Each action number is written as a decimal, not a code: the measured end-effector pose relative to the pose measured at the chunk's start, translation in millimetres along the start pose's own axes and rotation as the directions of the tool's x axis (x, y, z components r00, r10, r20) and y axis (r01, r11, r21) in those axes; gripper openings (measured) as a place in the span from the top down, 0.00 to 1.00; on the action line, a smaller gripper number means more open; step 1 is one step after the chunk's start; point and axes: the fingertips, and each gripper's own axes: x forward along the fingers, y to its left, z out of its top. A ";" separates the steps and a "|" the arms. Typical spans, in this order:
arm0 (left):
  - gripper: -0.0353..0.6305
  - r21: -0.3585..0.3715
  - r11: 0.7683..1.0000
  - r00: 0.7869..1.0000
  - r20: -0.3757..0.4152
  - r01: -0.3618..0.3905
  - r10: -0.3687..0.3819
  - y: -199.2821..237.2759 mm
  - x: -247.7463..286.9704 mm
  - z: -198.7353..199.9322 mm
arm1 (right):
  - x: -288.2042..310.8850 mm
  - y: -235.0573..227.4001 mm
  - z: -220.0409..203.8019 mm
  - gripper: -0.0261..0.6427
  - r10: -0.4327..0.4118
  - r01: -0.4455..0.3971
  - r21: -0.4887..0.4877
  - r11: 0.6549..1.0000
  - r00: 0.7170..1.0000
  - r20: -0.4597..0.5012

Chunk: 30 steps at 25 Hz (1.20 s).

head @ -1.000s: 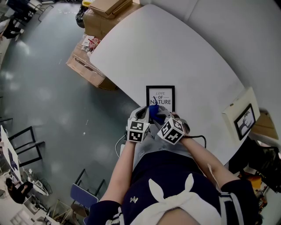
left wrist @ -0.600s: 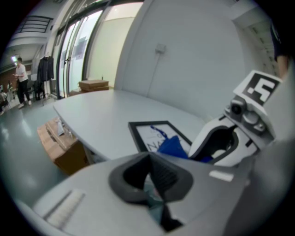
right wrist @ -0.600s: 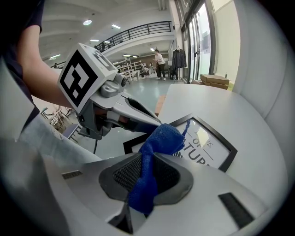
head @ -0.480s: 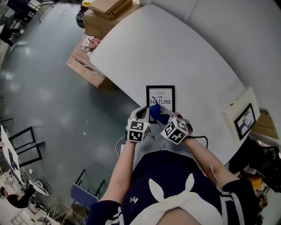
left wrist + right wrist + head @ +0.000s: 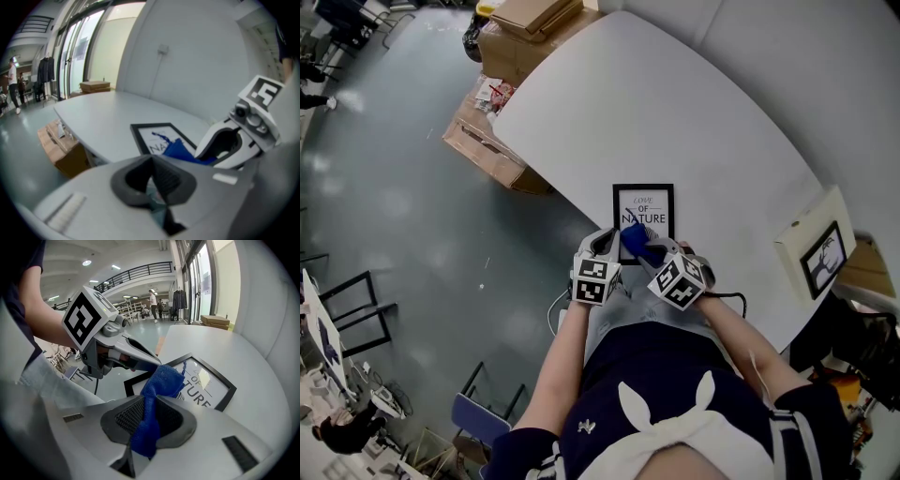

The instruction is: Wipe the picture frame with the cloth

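The right claw (image 5: 146, 420) pinches the blue cloth (image 5: 161, 378), whose free end bunches just ahead of its tips. The left claw (image 5: 152, 178), close beside it, is pressed together, seemingly on nothing. Just beyond both, the picture frame (image 5: 208, 380) lies flat on the white counter (image 5: 675, 103).

Right gripper (image 5: 649, 251) drifted slightly to person's right and back toward near edge of counter (image 5: 675, 112); gap to left gripper (image 5: 607, 237) wider. Cloth (image 5: 636, 242) in its fingers dragged along, now lower over near end of picture frame (image 5: 643, 201).
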 end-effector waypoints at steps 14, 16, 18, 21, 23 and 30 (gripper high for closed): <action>0.94 -0.001 1.000 1.000 -0.007 0.007 -0.007 -0.1 0.7 -2.9 | 3.6 -14.2 2.9 0.86 -0.043 0.043 0.041 0.998 0.999 0.013; 0.94 -0.002 1.000 1.000 -0.008 0.008 -0.008 0.0 0.4 -3.0 | 4.2 -16.3 3.9 0.86 -0.045 0.044 0.045 0.998 0.999 0.014; 0.94 -0.002 1.000 1.000 -0.007 0.008 -0.008 0.0 0.3 -2.6 | 4.8 -19.1 5.0 0.86 -0.047 0.046 0.050 0.998 0.999 0.018; 0.94 -0.002 1.000 1.000 -0.004 0.007 -0.007 -0.2 1.1 -2.1 | 5.7 -24.1 6.8 0.86 -0.053 0.052 0.053 0.997 0.998 0.023; 0.94 -0.002 1.000 1.000 -0.006 0.007 -0.007 -0.5 0.7 -2.3 | 6.0 -27.3 7.9 0.86 -0.058 0.057 0.057 0.997 0.998 0.025; 0.94 -0.002 1.000 1.000 -0.004 0.006 -0.006 -0.7 0.2 -1.0 | 7.2 -37.3 13.6 0.86 -0.067 0.065 0.066 0.996 0.997 0.031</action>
